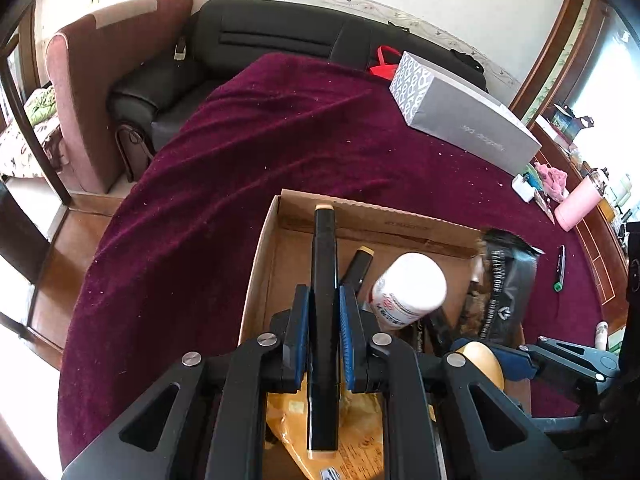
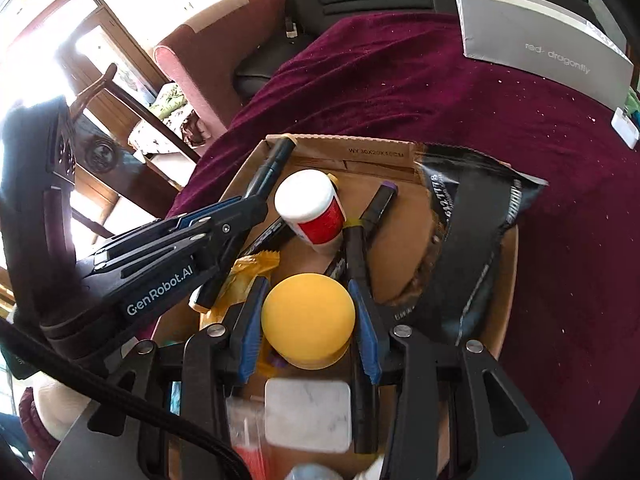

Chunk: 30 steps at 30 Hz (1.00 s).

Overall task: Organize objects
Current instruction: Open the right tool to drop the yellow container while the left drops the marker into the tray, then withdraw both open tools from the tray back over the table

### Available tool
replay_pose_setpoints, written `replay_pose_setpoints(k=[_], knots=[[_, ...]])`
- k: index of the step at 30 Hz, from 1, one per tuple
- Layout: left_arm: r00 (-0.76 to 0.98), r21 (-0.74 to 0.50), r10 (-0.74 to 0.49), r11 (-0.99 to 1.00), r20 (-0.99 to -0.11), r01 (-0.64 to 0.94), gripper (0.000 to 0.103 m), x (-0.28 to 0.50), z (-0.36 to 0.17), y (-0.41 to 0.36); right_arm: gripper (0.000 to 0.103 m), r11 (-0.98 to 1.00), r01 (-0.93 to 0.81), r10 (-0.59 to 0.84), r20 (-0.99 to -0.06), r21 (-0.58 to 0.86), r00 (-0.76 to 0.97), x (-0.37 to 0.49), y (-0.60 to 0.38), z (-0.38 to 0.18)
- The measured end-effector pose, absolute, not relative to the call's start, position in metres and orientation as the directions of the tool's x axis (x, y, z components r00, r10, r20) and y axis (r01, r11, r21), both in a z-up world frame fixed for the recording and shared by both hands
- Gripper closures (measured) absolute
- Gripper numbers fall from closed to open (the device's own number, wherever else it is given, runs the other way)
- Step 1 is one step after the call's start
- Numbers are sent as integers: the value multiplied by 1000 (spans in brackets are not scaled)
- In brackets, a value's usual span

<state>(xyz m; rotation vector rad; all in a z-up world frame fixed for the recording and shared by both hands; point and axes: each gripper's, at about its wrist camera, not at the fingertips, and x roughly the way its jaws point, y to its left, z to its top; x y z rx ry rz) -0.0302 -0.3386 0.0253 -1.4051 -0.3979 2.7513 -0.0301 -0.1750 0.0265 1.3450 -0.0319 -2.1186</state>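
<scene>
An open cardboard box (image 1: 380, 216) (image 2: 360, 148) sits on a maroon cloth. My left gripper (image 1: 324, 300) (image 2: 256, 204) is shut on a black marker (image 1: 323, 240) (image 2: 272, 164) with beige caps, held over the box's left side. My right gripper (image 2: 308, 284) (image 1: 480, 354) is shut on a yellow ball-like object (image 2: 308, 316) (image 1: 480, 360), held above the near part of the box. In the box lie a white bottle (image 1: 412, 284) (image 2: 308, 200) with a red label, other black markers (image 2: 376, 208), a yellow wrapper (image 2: 256, 264) and a black pouch (image 1: 508, 280) (image 2: 476, 220).
A grey carton (image 1: 464, 120) (image 2: 540, 32) lies at the far right of the cloth. A pink tumbler (image 1: 578, 204) and a green-tipped pen (image 1: 559, 268) are further right. A black sofa (image 1: 260, 40) stands behind. A white square item (image 2: 308, 416) lies under my right gripper.
</scene>
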Motion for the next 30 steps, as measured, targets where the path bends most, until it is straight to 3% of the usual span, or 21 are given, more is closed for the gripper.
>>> replay_pose_setpoints(k=[7, 9, 11, 14, 16, 21, 30], knots=[[-608, -294, 178, -951, -774, 95, 90, -23, 27, -347, 64, -814, 491, -488, -823, 309, -291, -31, -181, 18], [-618, -313, 185, -944, -764, 105, 85, -19, 32, -351, 64, -819, 484, -487, -820, 308, -301, -32, -183, 18], [-627, -338, 198, -935, -753, 110, 71, -15, 36, -356, 64, -820, 482, -489, -815, 309, -310, -31, -181, 22], [-648, -381, 220, -917, -729, 118, 62, -4, 47, -364, 63, -818, 486, -503, -792, 307, -346, -27, -175, 36], [-662, -394, 217, -910, -718, 130, 59, 6, 54, -366, 58, -819, 484, -510, -777, 308, -370, -24, -168, 46], [-698, -461, 241, -876, -674, 142, 58, 32, 72, -364, 54, -818, 480, -528, -745, 317, -408, -10, -149, 64], [-763, -461, 349, -884, -545, -75, 49, 92, 128, -282, 53, -838, 413, -534, -692, 357, -486, 21, -70, 72]])
